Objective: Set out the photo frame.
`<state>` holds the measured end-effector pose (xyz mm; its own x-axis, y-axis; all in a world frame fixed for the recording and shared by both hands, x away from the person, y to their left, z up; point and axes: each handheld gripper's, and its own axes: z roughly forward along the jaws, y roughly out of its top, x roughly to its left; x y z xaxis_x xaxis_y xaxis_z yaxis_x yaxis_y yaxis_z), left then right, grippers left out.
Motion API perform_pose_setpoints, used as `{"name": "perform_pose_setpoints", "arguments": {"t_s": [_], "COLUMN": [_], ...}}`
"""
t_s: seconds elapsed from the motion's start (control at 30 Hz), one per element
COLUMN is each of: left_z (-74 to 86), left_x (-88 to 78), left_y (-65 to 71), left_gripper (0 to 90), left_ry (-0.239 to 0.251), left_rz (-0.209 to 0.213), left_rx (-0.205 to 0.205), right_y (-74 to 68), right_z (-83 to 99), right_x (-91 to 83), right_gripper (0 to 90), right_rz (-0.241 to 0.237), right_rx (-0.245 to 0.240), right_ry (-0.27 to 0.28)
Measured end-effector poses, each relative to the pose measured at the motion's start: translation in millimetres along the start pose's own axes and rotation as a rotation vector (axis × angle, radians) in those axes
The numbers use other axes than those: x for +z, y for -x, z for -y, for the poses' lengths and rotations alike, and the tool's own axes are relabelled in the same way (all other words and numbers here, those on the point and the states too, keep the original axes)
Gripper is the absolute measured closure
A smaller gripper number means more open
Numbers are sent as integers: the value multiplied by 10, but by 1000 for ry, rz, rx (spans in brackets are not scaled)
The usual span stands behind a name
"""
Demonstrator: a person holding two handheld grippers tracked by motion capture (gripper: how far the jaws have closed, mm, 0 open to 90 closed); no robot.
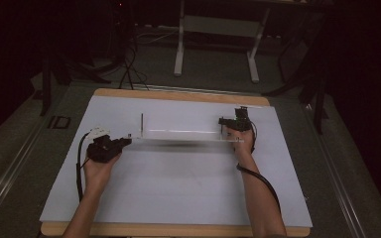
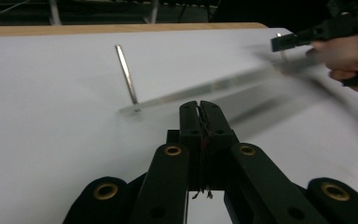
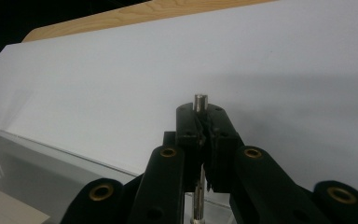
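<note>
A long clear plate (image 1: 188, 135) with two thin upright metal pegs hangs tilted just above the white sheet and throws a shadow under it. My right gripper (image 1: 222, 121) is shut on the right peg (image 3: 200, 101), whose top pokes out above the closed jaws (image 3: 200, 114). The left peg (image 1: 142, 124) stands free near the plate's left end (image 2: 127, 74). My left gripper (image 1: 126, 142) points at that left end with its jaws pressed together (image 2: 200, 105) and nothing visible between them. Whether its tips touch the plate's edge (image 2: 205, 89) I cannot tell.
A white sheet (image 1: 178, 188) covers the wooden table (image 1: 178, 229), whose edge shows at front and back. Beyond the table stands a white desk frame (image 1: 213, 29) on a dark floor with cables (image 1: 129, 64). A rail (image 1: 10, 168) runs along the left.
</note>
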<state>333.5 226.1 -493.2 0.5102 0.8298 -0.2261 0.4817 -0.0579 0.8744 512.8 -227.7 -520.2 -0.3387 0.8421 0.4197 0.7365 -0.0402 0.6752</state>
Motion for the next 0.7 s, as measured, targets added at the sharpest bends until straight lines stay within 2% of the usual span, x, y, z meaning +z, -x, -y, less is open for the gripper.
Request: {"name": "perform_pose_setpoints", "arguments": {"t_s": [0.1, 0.27, 0.47, 0.7], "left_z": [26, 71, -12, -95], "left_x": [-62, -99, -90, -36], "left_y": [115, 358, 627, 858], "left_gripper": [887, 888, 890, 891], "left_ry": [15, 36, 74, 104], "left_rz": [15, 9, 19, 9], "left_rx": [14, 73, 130, 171], "right_y": [-1, 0, 0, 1], "right_z": [0, 0, 5, 4], "right_x": [0, 1, -1, -9], "right_gripper": [857, 857, 856, 856], "right_rz": [0, -2, -5, -10], "right_rx": [-1, 1, 1, -8], "right_ry": [0, -1, 2, -1]}}
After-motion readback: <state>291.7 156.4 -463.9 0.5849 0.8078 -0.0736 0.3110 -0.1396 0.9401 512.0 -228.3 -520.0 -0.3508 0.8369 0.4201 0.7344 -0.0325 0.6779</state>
